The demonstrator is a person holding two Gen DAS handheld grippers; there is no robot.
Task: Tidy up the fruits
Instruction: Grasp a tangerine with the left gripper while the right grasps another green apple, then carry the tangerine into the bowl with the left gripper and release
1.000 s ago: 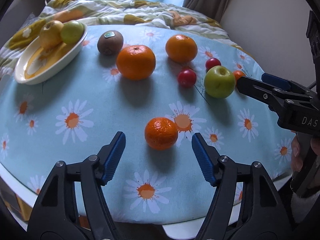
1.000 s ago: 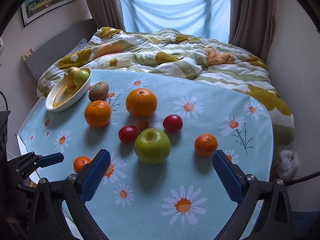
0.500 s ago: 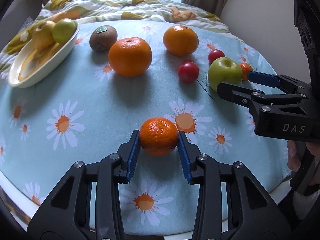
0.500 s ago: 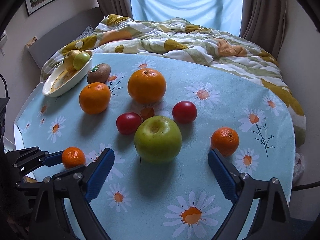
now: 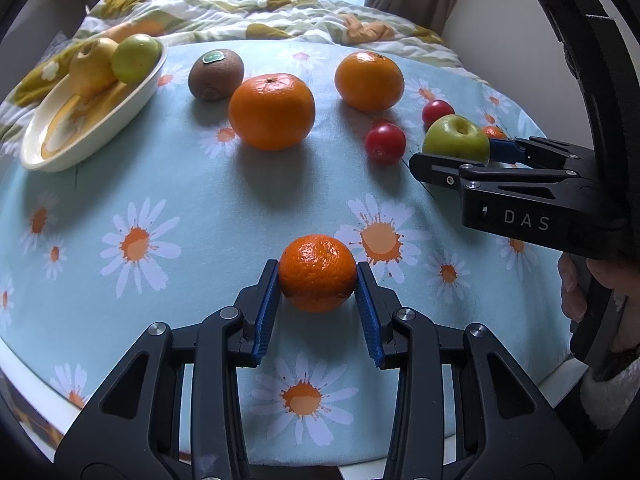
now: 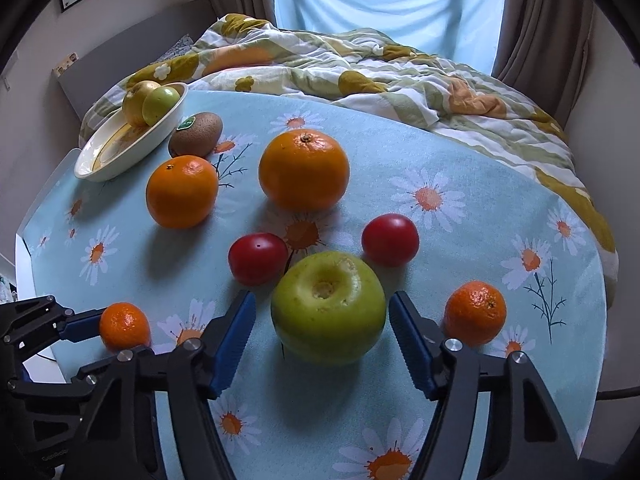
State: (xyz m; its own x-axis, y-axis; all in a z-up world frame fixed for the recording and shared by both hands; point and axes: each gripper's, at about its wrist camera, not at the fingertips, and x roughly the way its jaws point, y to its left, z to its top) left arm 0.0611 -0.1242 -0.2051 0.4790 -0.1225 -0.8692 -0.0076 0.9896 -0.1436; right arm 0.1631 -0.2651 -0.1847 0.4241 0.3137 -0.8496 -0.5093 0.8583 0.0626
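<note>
My left gripper (image 5: 317, 286) is shut on a small mandarin (image 5: 317, 272) near the table's front edge; the mandarin also shows in the right wrist view (image 6: 125, 326). My right gripper (image 6: 322, 316) is open, its blue pads on either side of a green apple (image 6: 328, 307) with small gaps. The apple also shows in the left wrist view (image 5: 456, 140). An oval cream dish (image 5: 92, 116) at the far left holds a yellow apple (image 5: 93, 65) and a green fruit (image 5: 135, 58).
On the daisy tablecloth (image 5: 168, 200) lie two large oranges (image 6: 304, 174) (image 6: 182, 191), a kiwi (image 6: 195, 134), two red fruits (image 6: 258, 258) (image 6: 390, 239) and another small mandarin (image 6: 475, 313). A rumpled bed quilt (image 6: 360, 68) lies behind the table.
My left gripper moved forward and shut on the small mandarin. My right gripper moved forward around the green apple and narrowed its opening.
</note>
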